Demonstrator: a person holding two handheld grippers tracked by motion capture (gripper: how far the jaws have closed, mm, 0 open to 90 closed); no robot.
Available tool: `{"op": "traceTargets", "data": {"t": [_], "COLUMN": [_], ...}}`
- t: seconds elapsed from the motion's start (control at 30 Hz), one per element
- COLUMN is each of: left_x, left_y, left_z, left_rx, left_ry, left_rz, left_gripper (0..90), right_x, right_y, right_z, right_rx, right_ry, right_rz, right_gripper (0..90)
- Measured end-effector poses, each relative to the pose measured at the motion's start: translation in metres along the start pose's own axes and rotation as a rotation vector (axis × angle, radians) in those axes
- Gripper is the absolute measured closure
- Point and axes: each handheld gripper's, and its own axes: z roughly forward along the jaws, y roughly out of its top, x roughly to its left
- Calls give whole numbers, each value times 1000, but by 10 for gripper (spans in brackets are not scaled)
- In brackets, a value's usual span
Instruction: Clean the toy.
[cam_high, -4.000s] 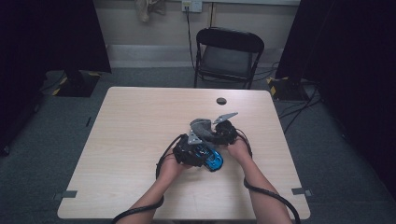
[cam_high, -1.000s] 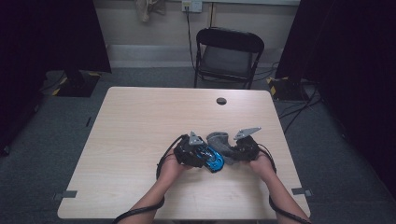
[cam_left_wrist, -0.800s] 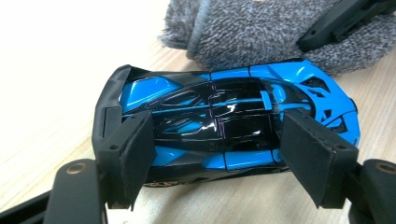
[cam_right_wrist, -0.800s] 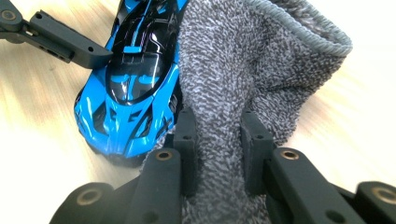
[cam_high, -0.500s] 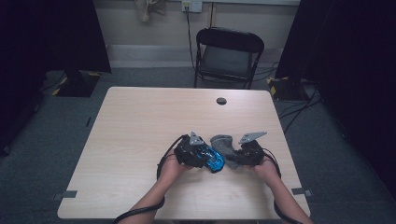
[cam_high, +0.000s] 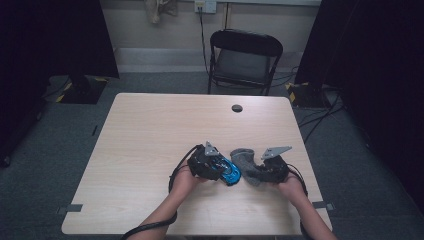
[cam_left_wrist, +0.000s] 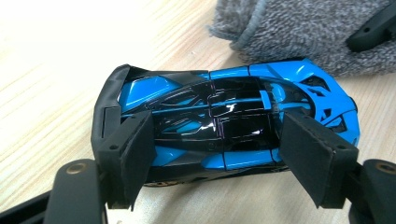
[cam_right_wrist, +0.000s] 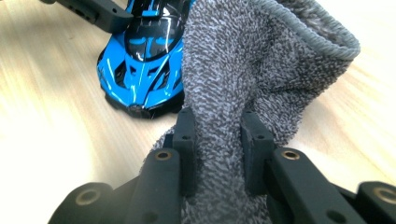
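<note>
Near the table's (cam_high: 150, 130) front edge, tools pinch car (cam_left_wrist: 233, 121) and cloth (cam_right_wrist: 243, 70).

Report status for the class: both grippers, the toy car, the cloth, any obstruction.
Left gripper clamps blue-and-black toy car by its sides. Right gripper pinches grey terry cloth beside the car's nose. Nothing obstructing.

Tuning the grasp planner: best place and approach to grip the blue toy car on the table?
Grip the blue toy car across its length, one pad on the tail, one on the nose, coming down from above as the left tool does. The car sits flat on its wheels on the table, and its blunt ends give the pads firmer faces than the sloped, glossy roof.
</note>
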Motion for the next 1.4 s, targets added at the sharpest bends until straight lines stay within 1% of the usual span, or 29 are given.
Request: {"op": "traceTargets", "data": {"t": [0.07,0.17,0.33,0.4,0.53,0.63,0.67,0.7,0.77,0.87,0.9,0.93,0.97,1.0,1.1,1.13,1.17,1.3,1.33,1.4], "left_x": [0,0,-1,-2,-2,-2,-2,-3,-3,-2,-1,0,2,3,8,9,10,17,19,23], "left_y": [0,0,1,1,2,2,2,2,2,1,1,1,1,-1,-5,-7,-8,-15,-17,-23], "left_z": [0,0,1,1,0,-1,-2,-2,-4,-8,-9,-12,-13,-14,-21,-23,-26,-41,-44,-51], "left_rx": [5,0,7,6,3,11,14,15,16,16,20,40,51,50,45,39,40,27,21,27], "left_ry": [0,-2,2,-5,-21,-31,-41,-48,-57,-65,-60,-58,-50,-44,-34,-37,-38,-47,-44,-26], "left_rz": [4,-2,-3,-9,-20,-15,-11,-11,2,-5,-3,-13,-11,-16,-14,-19,-14,-24,-25,-23], "left_gripper": [267,266,258,227,212,207,198,185,180,181,181,182,181,182,182,181,181,172,172,172], "right_x": [0,1,2,2,1,0,-1,-2,-3,-4,-4,-4,-4,-4,-2,-1,-1,5,6,10], "right_y": [-3,-5,-9,-11,-11,-9,-8,-7,-4,-1,1,2,4,6,15,18,20,35,38,45], "right_z": [-2,-5,-10,-12,-16,-19,-21,-23,-25,-27,-27,-27,-27,-27,-28,-27,-27,-23,-22,-19], "right_rx": [-3,-2,3,4,8,2,-3,-9,-14,-17,-19,-22,-22,-24,-33,-36,-37,-45,-46,-50], "right_ry": [-2,-2,-7,-10,-26,-35,-38,-39,-42,-48,-47,-48,-52,-54,-54,-53,-51,-47,-42,-35], "right_rz": [3,4,0,1,2,0,0,1,4,3,3,3,1,0,-10,-13,-17,-38,-38,-46], "right_gripper": [723,721,716,714,712,713,713,713,713,713,713,713,712,712,712,712,712,708,707,705]}}
